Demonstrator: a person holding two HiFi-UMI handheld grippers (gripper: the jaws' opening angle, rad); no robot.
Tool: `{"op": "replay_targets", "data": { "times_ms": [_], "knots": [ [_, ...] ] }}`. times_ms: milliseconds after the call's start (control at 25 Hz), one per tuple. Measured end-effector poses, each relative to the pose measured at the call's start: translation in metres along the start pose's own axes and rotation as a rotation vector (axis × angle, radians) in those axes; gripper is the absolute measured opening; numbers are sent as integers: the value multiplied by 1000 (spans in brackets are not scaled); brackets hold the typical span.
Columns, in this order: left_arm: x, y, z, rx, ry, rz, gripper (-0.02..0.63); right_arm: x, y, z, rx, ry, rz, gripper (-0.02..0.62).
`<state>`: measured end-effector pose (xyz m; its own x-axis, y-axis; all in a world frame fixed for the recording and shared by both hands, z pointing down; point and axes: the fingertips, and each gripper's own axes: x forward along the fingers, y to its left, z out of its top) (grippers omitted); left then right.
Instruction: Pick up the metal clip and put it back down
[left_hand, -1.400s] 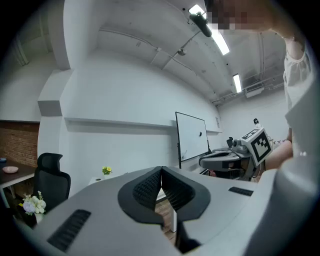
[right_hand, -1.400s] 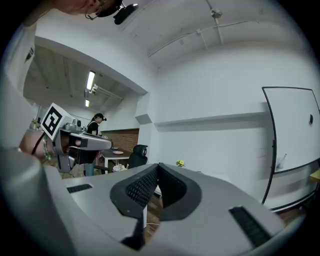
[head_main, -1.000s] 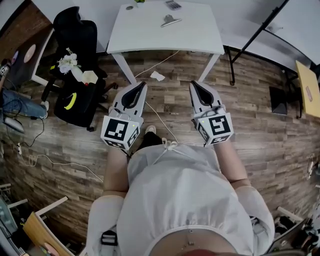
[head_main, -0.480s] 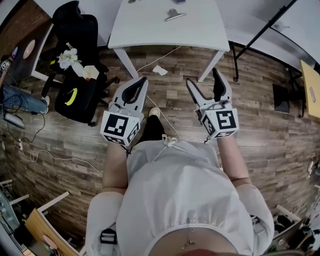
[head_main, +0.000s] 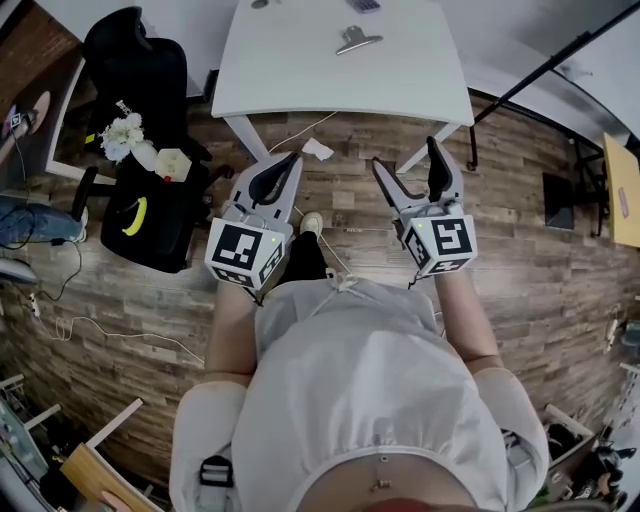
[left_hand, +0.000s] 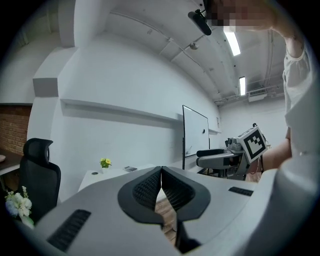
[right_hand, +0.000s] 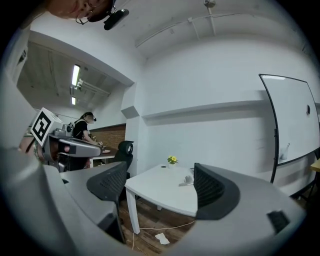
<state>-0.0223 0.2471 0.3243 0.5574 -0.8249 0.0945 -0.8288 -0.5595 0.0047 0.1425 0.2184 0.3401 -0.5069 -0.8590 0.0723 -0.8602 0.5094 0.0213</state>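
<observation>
The metal clip (head_main: 357, 40) lies on the white table (head_main: 300, 70) at the top of the head view, and shows small at the table's far side as the clip (right_hand: 186, 181) in the right gripper view. My right gripper (head_main: 410, 168) hovers over the wood floor short of the table, its jaws opening wide with nothing between them. My left gripper (head_main: 277, 172) is held beside it, jaws shut and empty. Both are well short of the clip.
A black office chair (head_main: 140, 60) stands left of the table, with a stool holding flowers (head_main: 118, 140) and a banana (head_main: 133, 215). A cable and a paper scrap (head_main: 317, 150) lie on the floor under the table. A black stand leg (head_main: 540, 75) runs at the right.
The right gripper's jaws went from shut to wide open. Both grippers and the head view shifted a little toward the table.
</observation>
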Motion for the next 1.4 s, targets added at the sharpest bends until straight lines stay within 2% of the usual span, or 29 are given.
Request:
{"op": "replay_targets", "data": {
  "times_ms": [320,560,920,1400],
  "knots": [
    [83,114,9,-8,6,-62,18,136,-18,8,1,49,-41,414],
    [136,179,17,-2,9,-109,18,209,-38,6,15,98,-98,413],
    [191,220,-4,-65,52,-100,18,274,-72,-24,60,197,-105,407],
    [303,284,-33,-108,120,-7,18,400,-154,-77,26,342,10,403]
  ]
}}
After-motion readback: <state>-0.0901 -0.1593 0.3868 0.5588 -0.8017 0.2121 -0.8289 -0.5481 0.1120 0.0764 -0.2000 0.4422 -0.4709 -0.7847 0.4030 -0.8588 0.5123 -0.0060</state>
